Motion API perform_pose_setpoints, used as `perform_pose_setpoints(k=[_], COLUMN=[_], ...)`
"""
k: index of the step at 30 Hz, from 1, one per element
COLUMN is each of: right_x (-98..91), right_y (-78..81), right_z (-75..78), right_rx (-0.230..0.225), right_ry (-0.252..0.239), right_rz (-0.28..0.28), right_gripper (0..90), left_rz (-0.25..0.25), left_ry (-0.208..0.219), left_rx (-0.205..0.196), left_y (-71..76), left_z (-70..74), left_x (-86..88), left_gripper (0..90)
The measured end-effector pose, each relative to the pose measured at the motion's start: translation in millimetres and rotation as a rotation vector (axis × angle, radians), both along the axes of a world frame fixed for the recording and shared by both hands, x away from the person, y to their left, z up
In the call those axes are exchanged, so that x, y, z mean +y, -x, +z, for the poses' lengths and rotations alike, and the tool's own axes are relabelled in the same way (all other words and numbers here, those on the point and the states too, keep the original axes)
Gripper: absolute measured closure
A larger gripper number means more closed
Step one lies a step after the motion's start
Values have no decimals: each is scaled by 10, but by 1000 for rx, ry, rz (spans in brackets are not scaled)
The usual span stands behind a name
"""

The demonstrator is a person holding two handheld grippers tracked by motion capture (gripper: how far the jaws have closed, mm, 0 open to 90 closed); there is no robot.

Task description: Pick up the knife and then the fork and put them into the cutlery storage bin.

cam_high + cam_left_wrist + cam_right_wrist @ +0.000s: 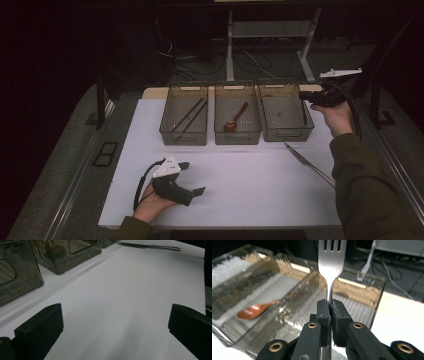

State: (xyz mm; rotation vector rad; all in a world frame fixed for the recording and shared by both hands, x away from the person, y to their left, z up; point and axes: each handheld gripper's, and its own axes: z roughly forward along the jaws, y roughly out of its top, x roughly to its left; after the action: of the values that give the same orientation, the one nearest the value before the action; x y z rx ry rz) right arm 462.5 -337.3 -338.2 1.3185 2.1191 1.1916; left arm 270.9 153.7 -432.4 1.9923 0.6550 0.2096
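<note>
Right gripper view: the right hand-held gripper [329,305] pinches a fork [331,262] by its neck, long axis in line with the jaws, tines pointing away, above the right bin [372,287]. Left hand-held gripper [192,177] rests spread on the bench [250,185]

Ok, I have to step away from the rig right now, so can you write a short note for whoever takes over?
Right gripper: shut on the fork, held over the right-hand bin.
Left gripper: open, holding nothing, resting low at the near left of the white table.
Things: black chopsticks lie in the left bin; the wooden spoon lies in the middle bin; the knife lies on the table in front of the right-hand bin.
Done: chopsticks and spoon are binned.
Left: the fork is not yet released, probably meant for the right-hand bin; the knife is untouched.
</note>
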Motion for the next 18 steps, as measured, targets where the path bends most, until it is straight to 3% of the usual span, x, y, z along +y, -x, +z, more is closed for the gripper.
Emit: perform_pose_setpoints(k=[9, 18], right_x=[32, 90], right_y=[-114, -185], right_z=[-197, -332], right_rx=[100, 188], right_ry=[77, 140], right_rz=[2, 37], right_gripper=[843, 844], left_rz=[1, -1], left_ry=[2, 2], left_rx=[2, 3], left_y=[0, 2], left_z=[-1, -1], left_x=[3, 0], left_gripper=[0, 0])
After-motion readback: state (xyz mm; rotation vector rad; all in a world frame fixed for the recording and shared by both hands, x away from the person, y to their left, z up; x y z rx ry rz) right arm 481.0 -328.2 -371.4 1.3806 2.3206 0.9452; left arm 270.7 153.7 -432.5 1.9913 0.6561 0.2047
